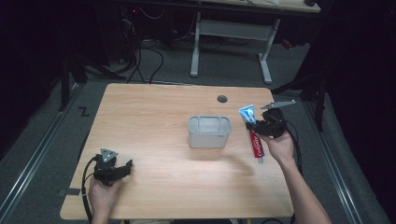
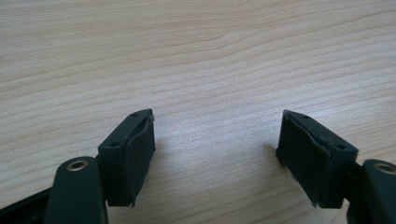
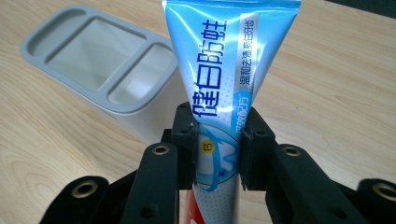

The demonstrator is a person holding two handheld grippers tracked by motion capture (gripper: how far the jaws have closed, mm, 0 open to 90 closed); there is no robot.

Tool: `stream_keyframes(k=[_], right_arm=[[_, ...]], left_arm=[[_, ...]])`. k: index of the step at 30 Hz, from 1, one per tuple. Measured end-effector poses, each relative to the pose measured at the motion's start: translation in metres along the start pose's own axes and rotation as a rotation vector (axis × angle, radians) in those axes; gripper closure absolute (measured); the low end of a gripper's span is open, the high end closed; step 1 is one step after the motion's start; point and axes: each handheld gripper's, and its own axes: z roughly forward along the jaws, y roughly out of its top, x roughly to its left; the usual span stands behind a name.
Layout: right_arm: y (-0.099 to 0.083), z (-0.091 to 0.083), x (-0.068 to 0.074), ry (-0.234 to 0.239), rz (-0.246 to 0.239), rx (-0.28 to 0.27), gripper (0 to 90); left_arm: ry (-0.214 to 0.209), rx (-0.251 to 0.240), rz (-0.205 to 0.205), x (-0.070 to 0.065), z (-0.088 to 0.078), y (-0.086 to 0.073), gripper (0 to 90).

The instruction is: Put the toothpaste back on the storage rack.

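The fingers [image 3: 218,140] of the right gripper [image 1: 265,125] are clamping a toothpaste tube [image 3: 229,70] across its flat body, one pad on each face, with nothing slipping between them. The tube is being held off the surface [image 1: 154,116] at the right side, its long axis running from the red cap end [image 1: 258,150] near the person's wrist up to the crimped blue tail [image 1: 246,112] pointing away from the person. The grey holder [image 1: 209,131] is standing just to the left of the tube, near the middle of the surface; the right hand is far nearer to it than the left. In the right gripper view, the holder is showing three open compartments [image 3: 95,60], a wide one flanked by two narrow ones.

The tube is glossy, soft laminated film, flat at the tail and rounder toward the cap. The holder is matte, rigid plastic with rounded corners. The surface is pale wood grain.

The left gripper [image 1: 112,168] is resting at the near left, its fingers [image 2: 135,154] spread apart and holding nothing.
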Motion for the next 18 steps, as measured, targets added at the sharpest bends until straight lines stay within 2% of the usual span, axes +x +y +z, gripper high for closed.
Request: stream_keyframes(k=[7,18], right_arm=[[0.004,-0.008,0.007,0.046,-0.012,-0.048,71.7],[0.019,-0.017,0.023,0.107,-0.041,-0.112,71.8]], left_arm=[[0.0,0.0,0.0,0.0,0.0,0.0,27.7],[0.001,0.003,0.002,0.0,0.0,0.0,27.5]])
